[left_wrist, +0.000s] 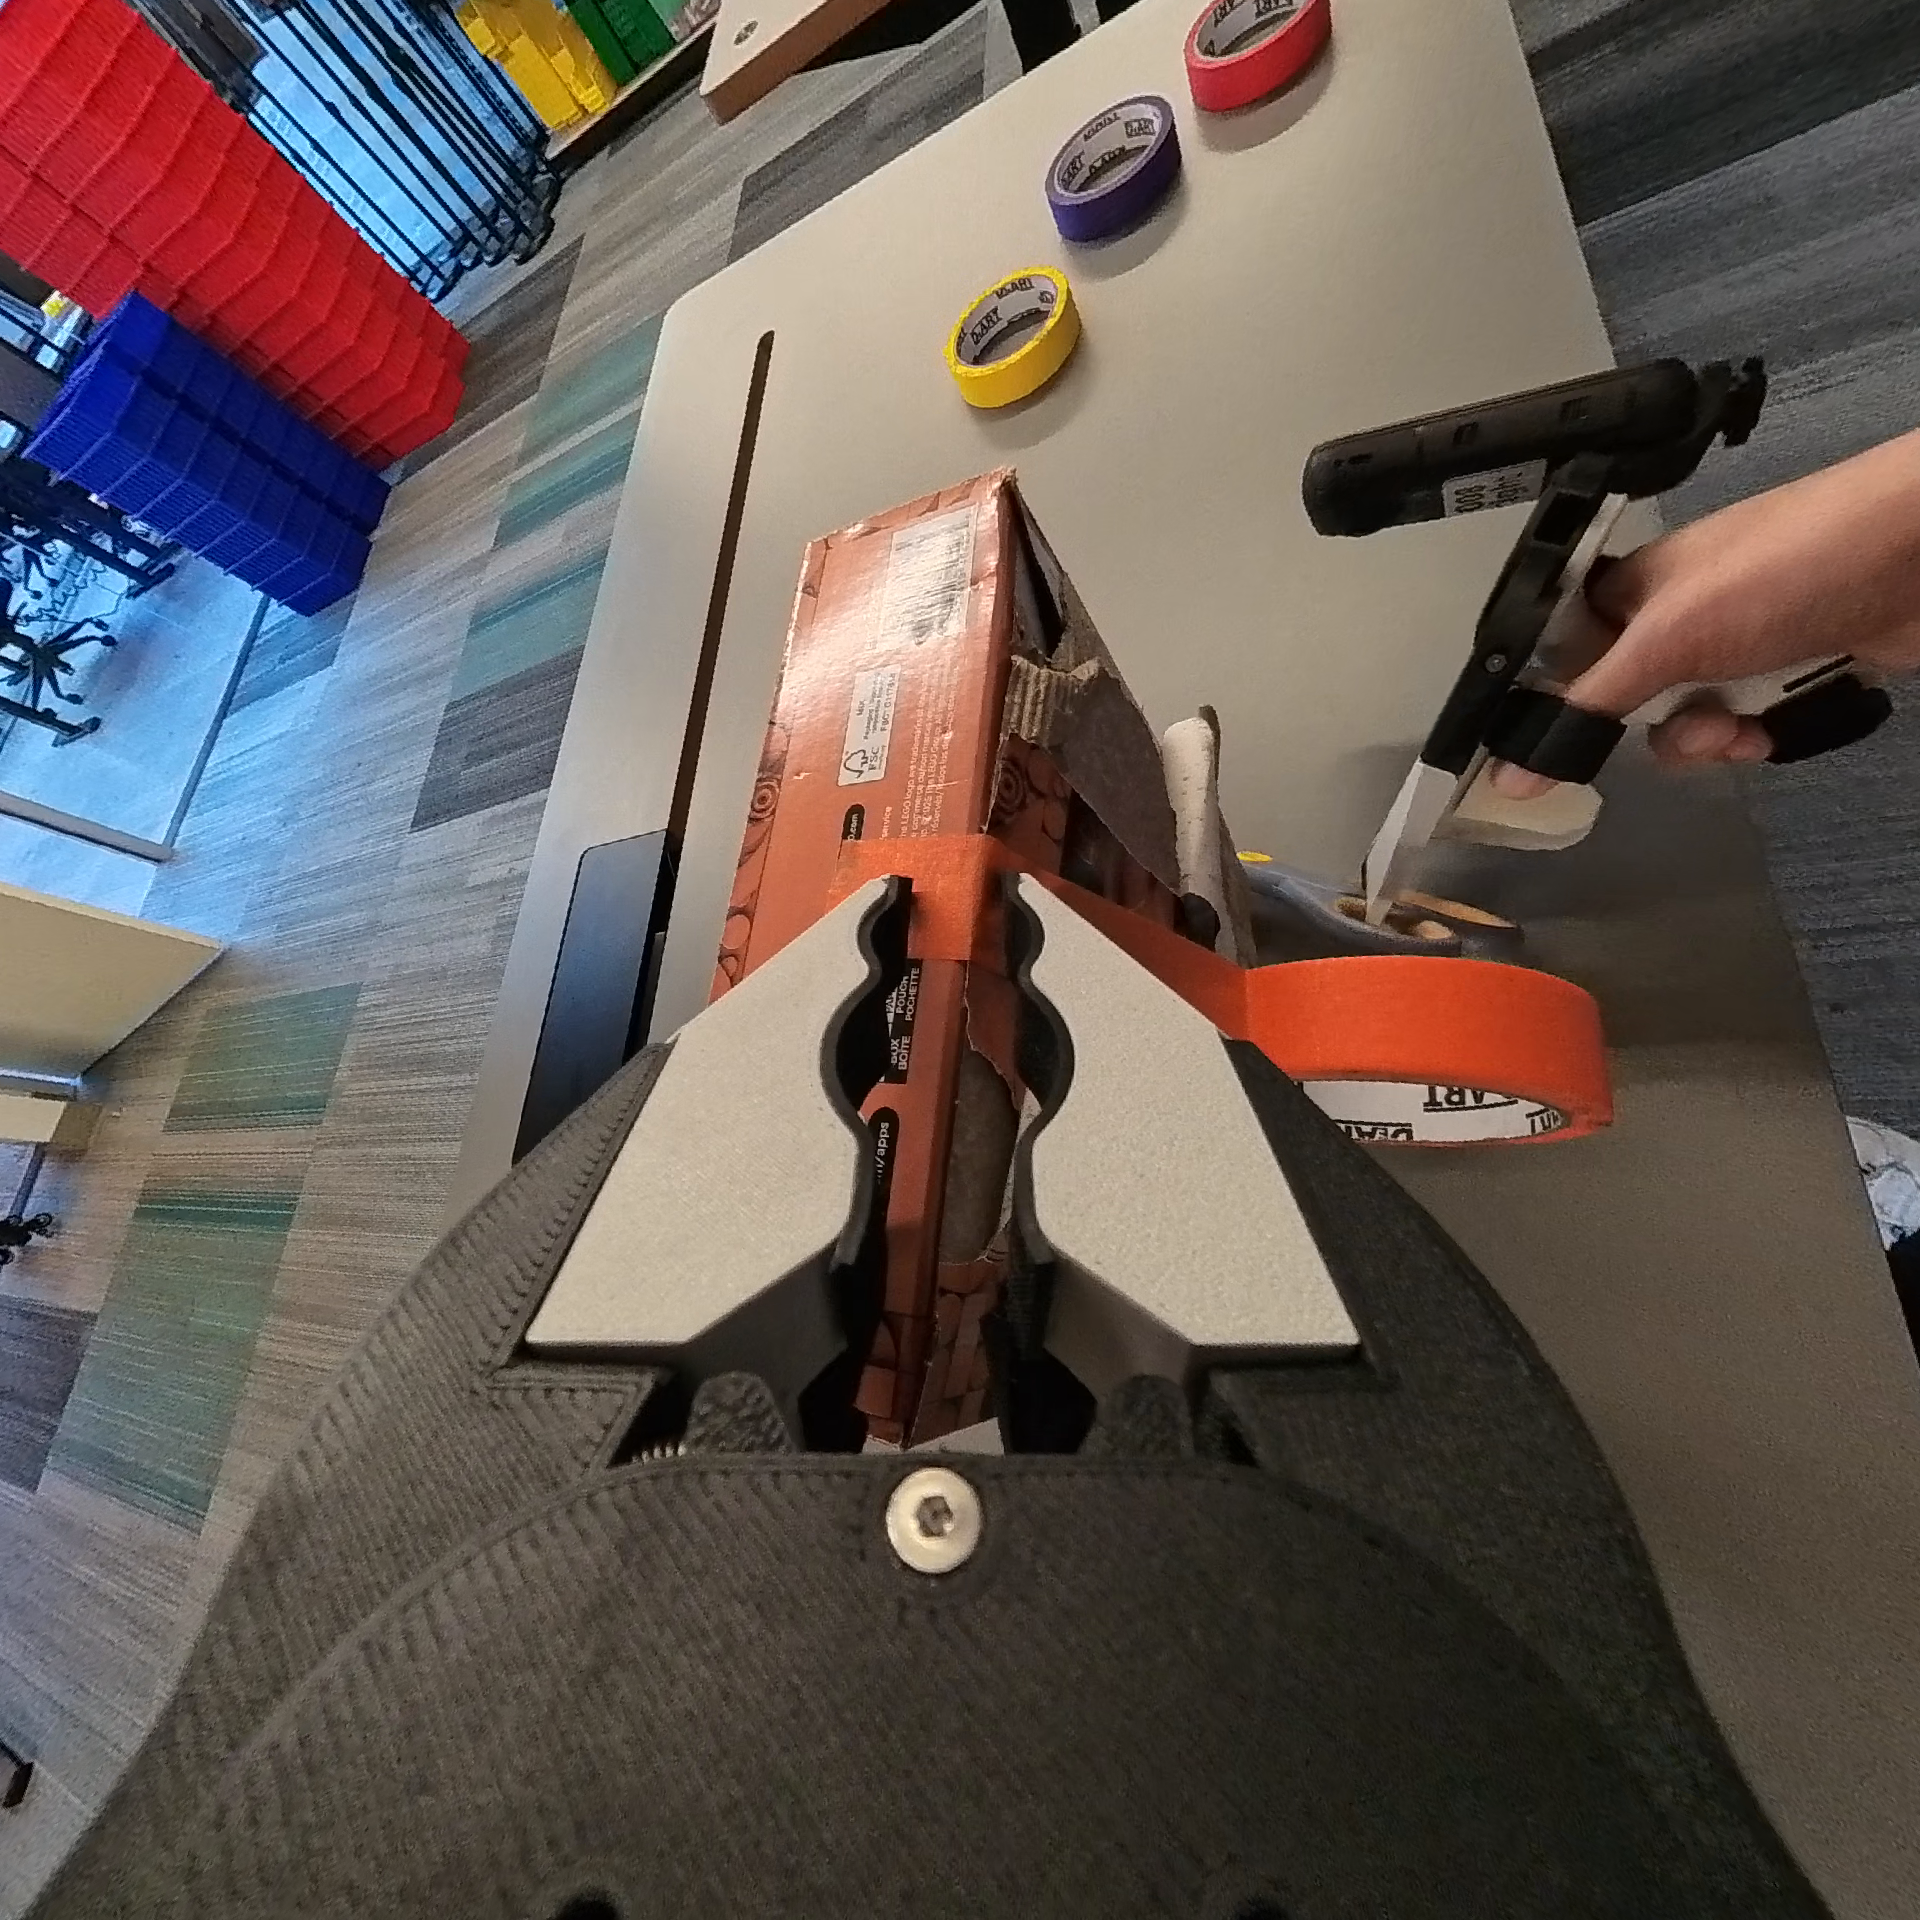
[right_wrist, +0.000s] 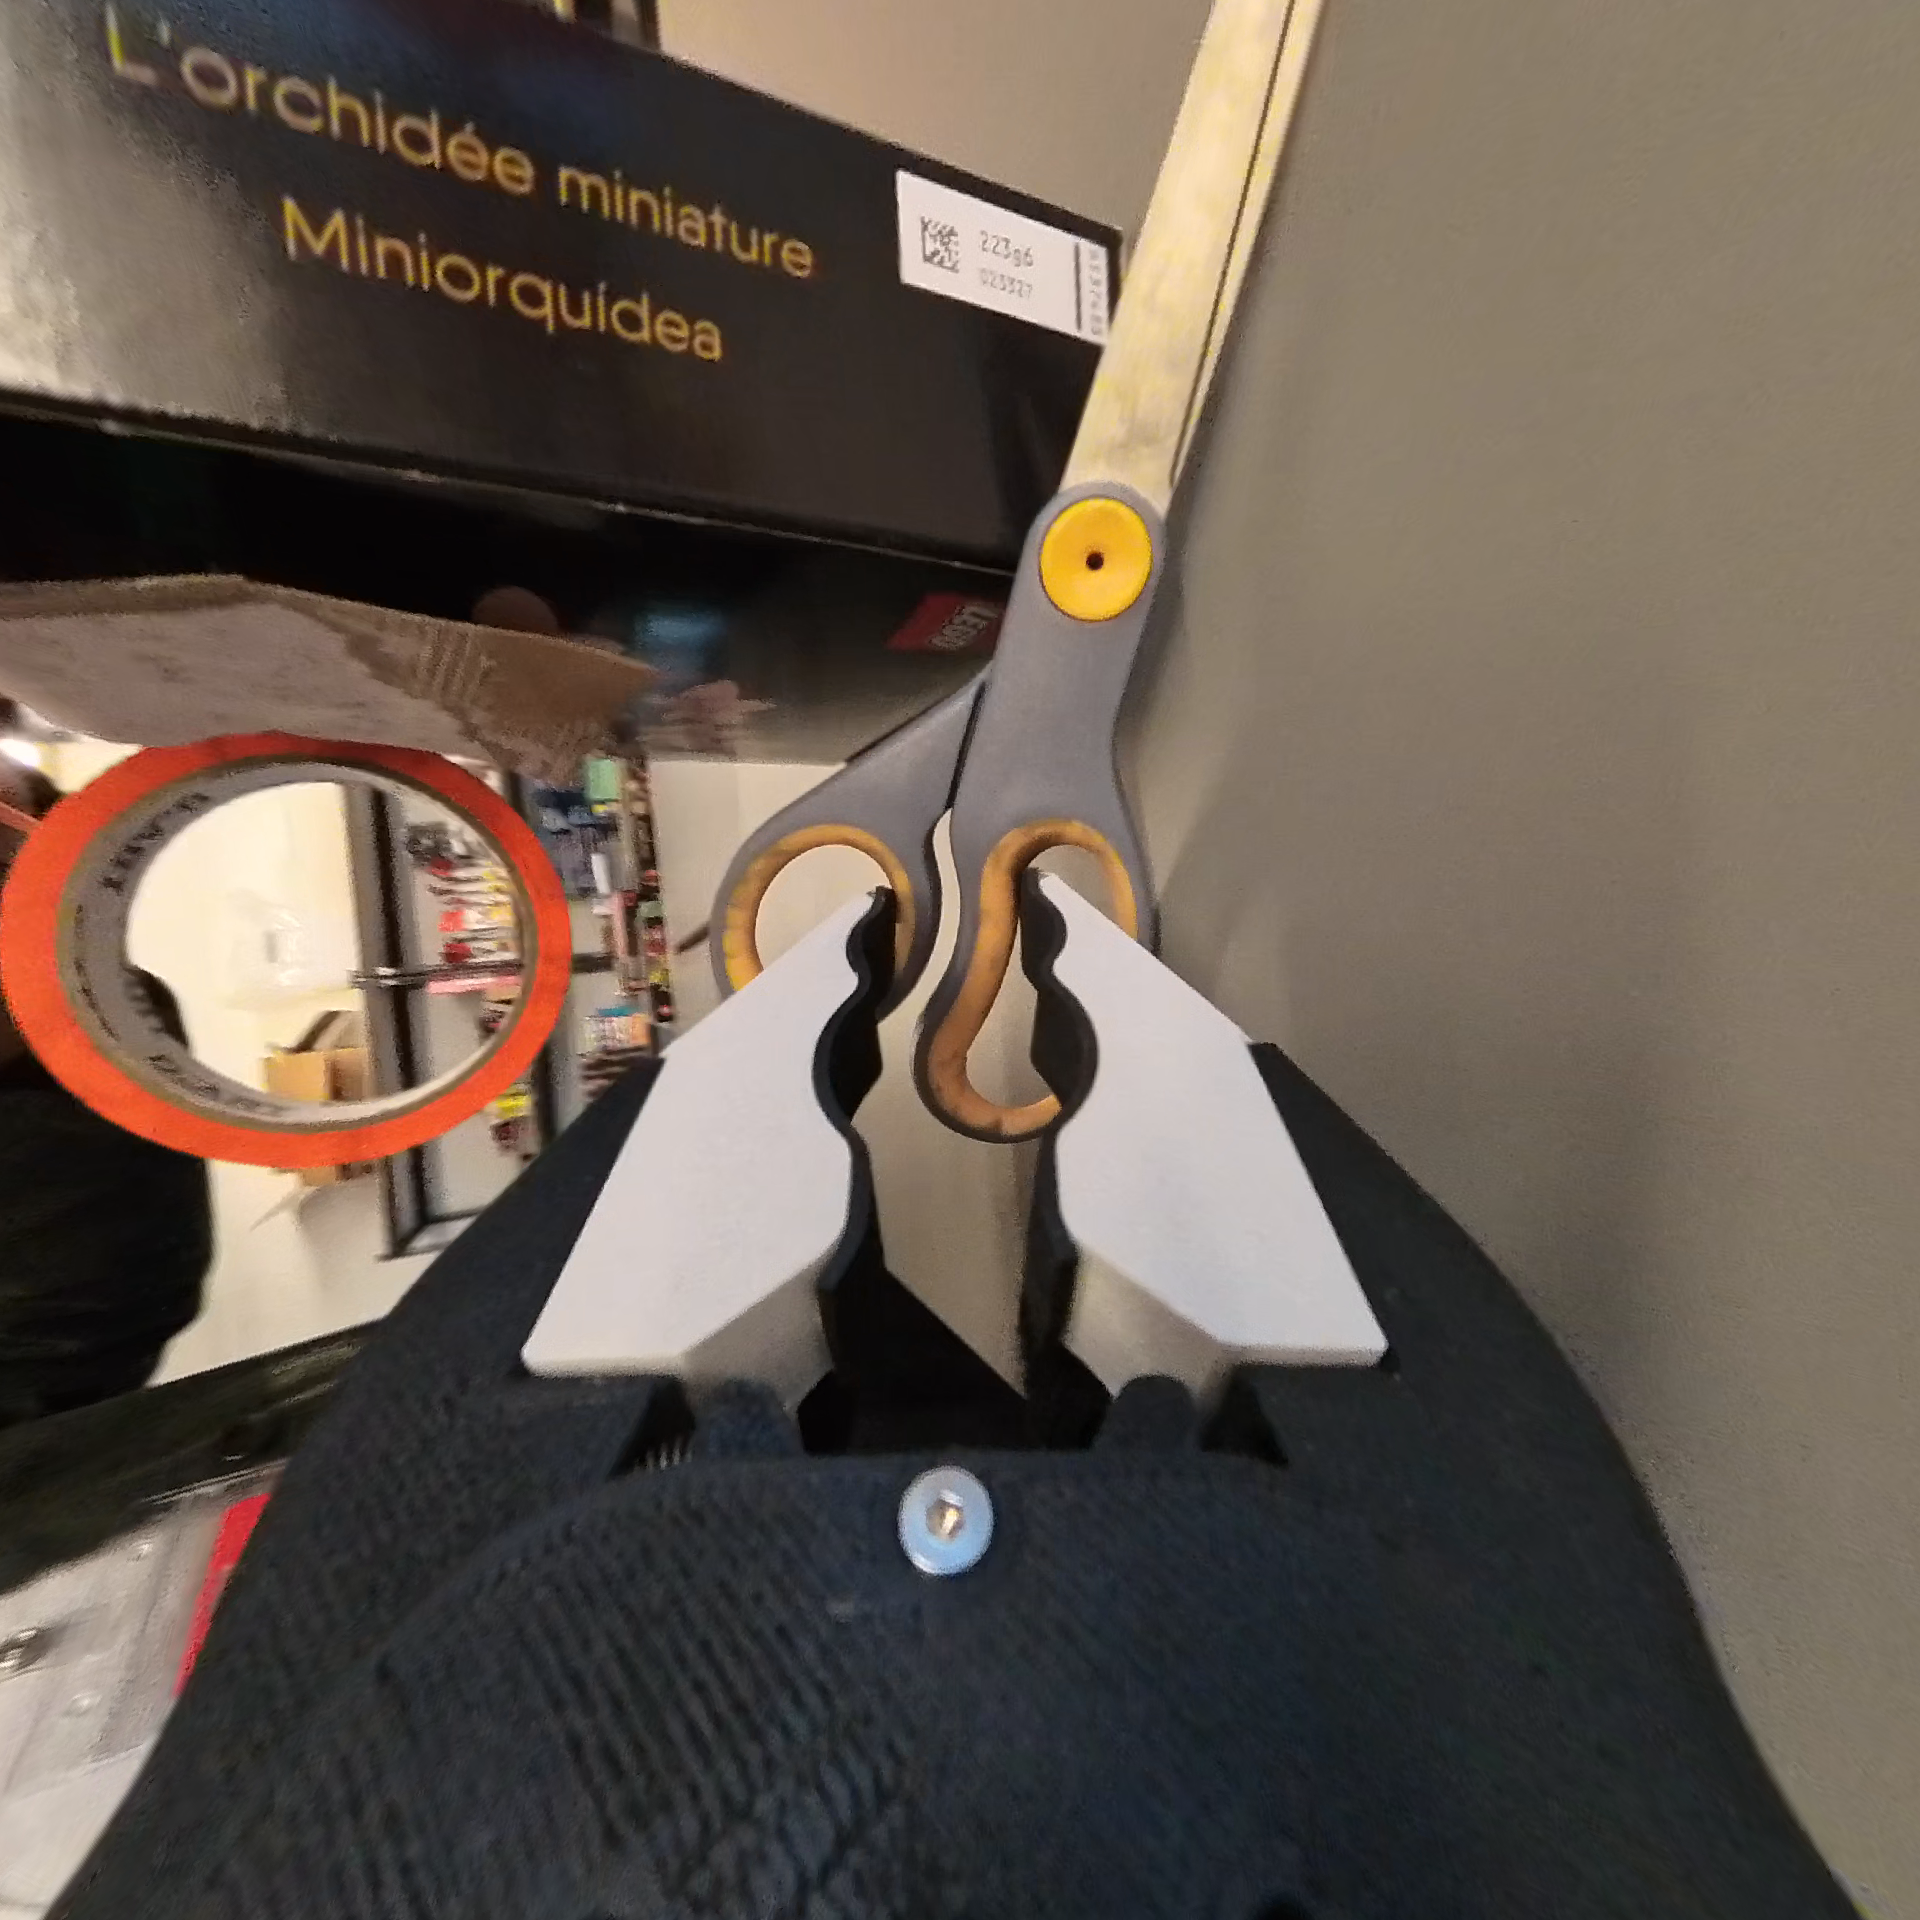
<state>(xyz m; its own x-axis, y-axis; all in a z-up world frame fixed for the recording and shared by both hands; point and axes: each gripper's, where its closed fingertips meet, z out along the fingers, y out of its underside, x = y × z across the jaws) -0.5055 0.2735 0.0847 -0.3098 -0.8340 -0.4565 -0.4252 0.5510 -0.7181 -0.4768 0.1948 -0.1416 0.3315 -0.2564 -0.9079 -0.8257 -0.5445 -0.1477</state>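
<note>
Right wrist view: our right gripper (right_wrist: 958, 894) straddles a scissors (right_wrist: 1023, 790) loop, jaws part-open, not gripping; blades run toward 12 o'clock. Left gripper (left_wrist: 956, 883) clamps the box (left_wrist: 914, 727); orange tape roll (left_wrist: 1455, 1049) hangs at its 3 o'clock.

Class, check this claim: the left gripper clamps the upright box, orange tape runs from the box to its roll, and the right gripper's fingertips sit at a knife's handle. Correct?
Not quite: the right wrist view shows the right gripper at scissors, not a knife. The left gripper, box and orange tape are as stated.
</note>
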